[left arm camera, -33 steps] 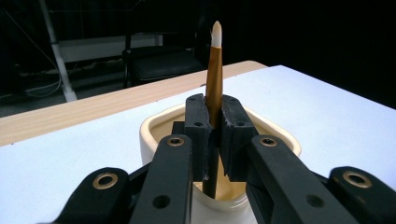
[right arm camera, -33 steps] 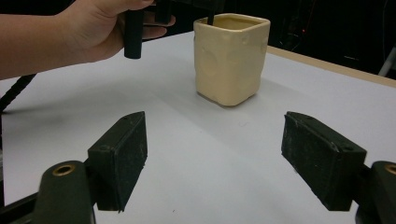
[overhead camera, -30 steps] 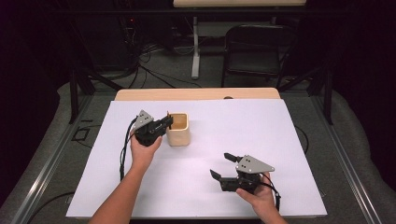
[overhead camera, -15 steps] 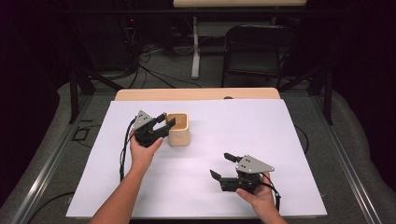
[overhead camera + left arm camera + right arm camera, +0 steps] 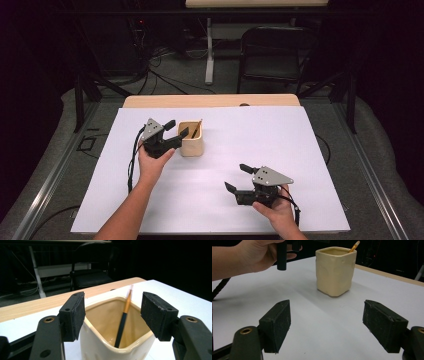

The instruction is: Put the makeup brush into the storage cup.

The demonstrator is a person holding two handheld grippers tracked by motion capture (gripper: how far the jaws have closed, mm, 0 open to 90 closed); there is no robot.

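Nothing to read here, folks: not a letter, number, brand or sign anywhere. The cream cup (image 5: 110, 340) near the table's (image 5: 310, 150) far left is plain on every side we get, and the pencil (image 5: 123, 320) leaning inside it carries no legible print. The black pads of both grippers are blank, and the grey plates on top show no markings that can be made out.
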